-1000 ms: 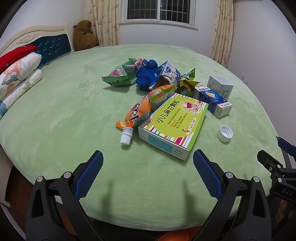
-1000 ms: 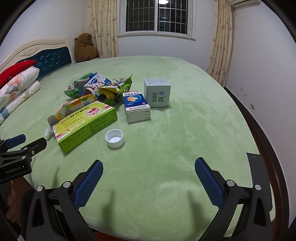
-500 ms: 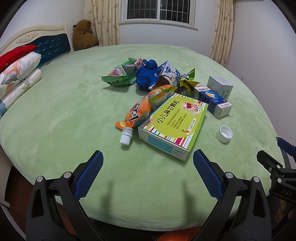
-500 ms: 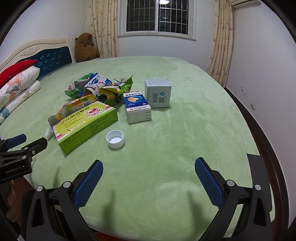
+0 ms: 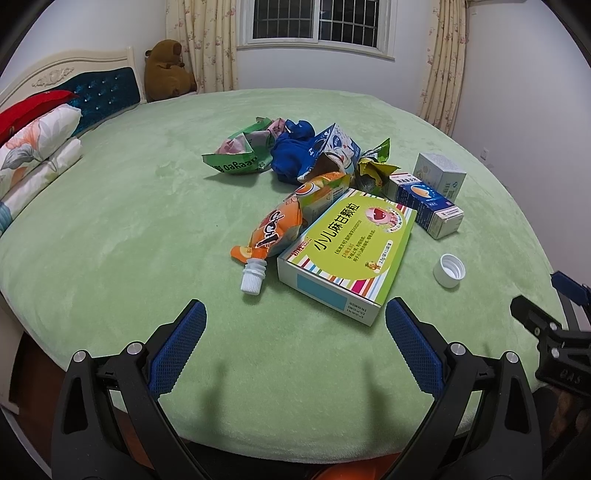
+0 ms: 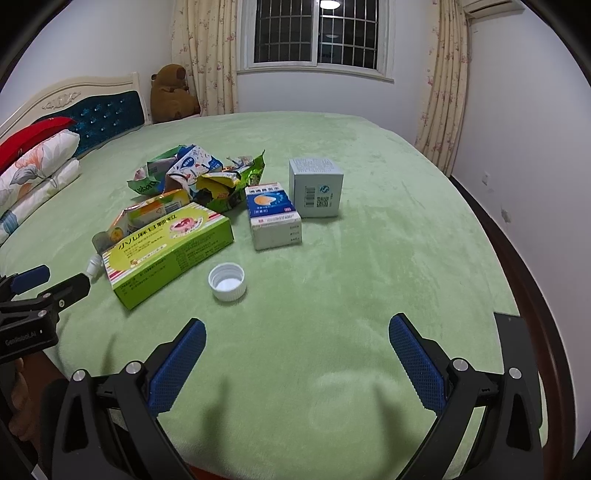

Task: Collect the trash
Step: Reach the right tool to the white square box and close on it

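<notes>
Trash lies in a heap on the green bed (image 5: 110,229). A yellow-green medicine box (image 5: 349,251) (image 6: 170,251) is nearest, with an orange drink pouch (image 5: 284,221) beside it. A white cap (image 5: 448,270) (image 6: 226,281) lies loose. A blue-white box (image 5: 428,208) (image 6: 273,216), a grey-white box (image 5: 439,175) (image 6: 316,192), a blue crumpled bag (image 5: 293,155) and green wrappers (image 5: 240,151) (image 6: 232,184) lie further back. My left gripper (image 5: 295,347) is open and empty near the bed's front edge. My right gripper (image 6: 297,362) is open and empty, right of the heap.
Pillows (image 5: 33,155) and a padded headboard (image 5: 96,92) are at the left. A brown plush toy (image 5: 166,70) sits at the far corner. A window with curtains (image 5: 317,22) is behind. The bed's dark wooden rim (image 6: 535,295) runs along the right.
Both grippers have edged very slightly forward toward the trash. Nothing was taken hold of.
</notes>
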The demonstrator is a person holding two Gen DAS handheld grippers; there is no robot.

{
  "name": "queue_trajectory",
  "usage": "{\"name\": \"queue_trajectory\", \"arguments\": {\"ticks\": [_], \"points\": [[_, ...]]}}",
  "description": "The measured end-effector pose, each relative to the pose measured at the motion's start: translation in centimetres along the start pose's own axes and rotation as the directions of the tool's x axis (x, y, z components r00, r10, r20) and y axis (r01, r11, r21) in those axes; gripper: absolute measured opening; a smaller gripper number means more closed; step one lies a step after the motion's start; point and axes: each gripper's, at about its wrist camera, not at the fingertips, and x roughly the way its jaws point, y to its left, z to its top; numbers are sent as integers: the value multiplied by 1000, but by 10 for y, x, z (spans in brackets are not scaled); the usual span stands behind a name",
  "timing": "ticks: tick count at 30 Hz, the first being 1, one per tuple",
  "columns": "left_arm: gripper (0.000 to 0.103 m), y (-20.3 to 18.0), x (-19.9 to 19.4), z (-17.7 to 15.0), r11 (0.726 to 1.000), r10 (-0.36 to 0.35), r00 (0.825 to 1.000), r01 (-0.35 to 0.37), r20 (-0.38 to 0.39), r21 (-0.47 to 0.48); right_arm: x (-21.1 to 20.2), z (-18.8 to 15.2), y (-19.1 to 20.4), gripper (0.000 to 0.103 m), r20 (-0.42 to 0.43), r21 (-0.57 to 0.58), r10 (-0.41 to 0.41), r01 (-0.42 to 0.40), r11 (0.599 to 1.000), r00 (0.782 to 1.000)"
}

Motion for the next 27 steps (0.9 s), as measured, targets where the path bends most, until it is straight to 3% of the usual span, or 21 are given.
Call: {"name": "queue_trajectory", "arguments": {"ticks": [7,13,17,27], "points": [[95,6,2,5,1000,-11,1000,11,4,-12,23,46,-18,98,65,8,78,-79,997,995],[95,13,4,10,1000,-19,1000,19,16,-21,61,90,-20,98,91,-56,94,-89,994,991],[95,17,9,15,1000,-20,1000,21,19,-21,103,113,-20,98,66,-63,96,-92,994,993],[95,28,26,21,999,-52,999,52,8,-14,171,129,-32,97,-15,10,110,-110,994,994]]}}
